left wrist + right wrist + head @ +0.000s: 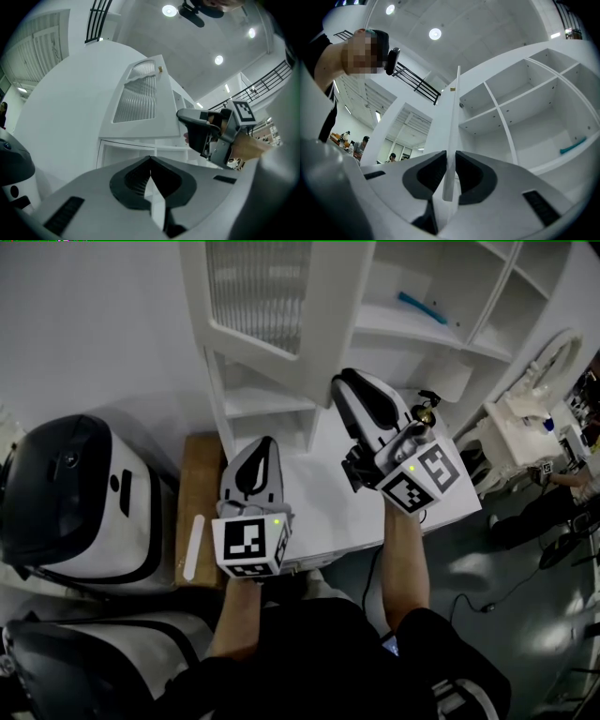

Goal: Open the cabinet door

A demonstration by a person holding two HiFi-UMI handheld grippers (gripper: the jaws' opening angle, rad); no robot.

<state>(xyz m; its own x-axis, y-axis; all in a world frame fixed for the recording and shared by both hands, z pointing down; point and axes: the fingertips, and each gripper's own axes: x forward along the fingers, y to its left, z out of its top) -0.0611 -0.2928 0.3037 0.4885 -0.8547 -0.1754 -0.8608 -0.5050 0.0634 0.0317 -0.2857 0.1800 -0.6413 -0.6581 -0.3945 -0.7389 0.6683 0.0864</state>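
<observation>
White cabinet (412, 329) ahead; right gripper (349, 382) tilted up, clamped on door (272, 306) edge; left gripper (265, 442) closed, empty, level.

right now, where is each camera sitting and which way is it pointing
Head view: on the person's head, looking steeply down at the white cabinet door; shows both forearms, left tongs and right tongs.
Left gripper view: rides the left tongs, looking up past its closed jaws at the door's ribbed panel; the right tongs show at right.
Right gripper view: rides the right tongs, jaws clamped on the door's edge, open shelves at right.
Shared: all three show the door.
</observation>
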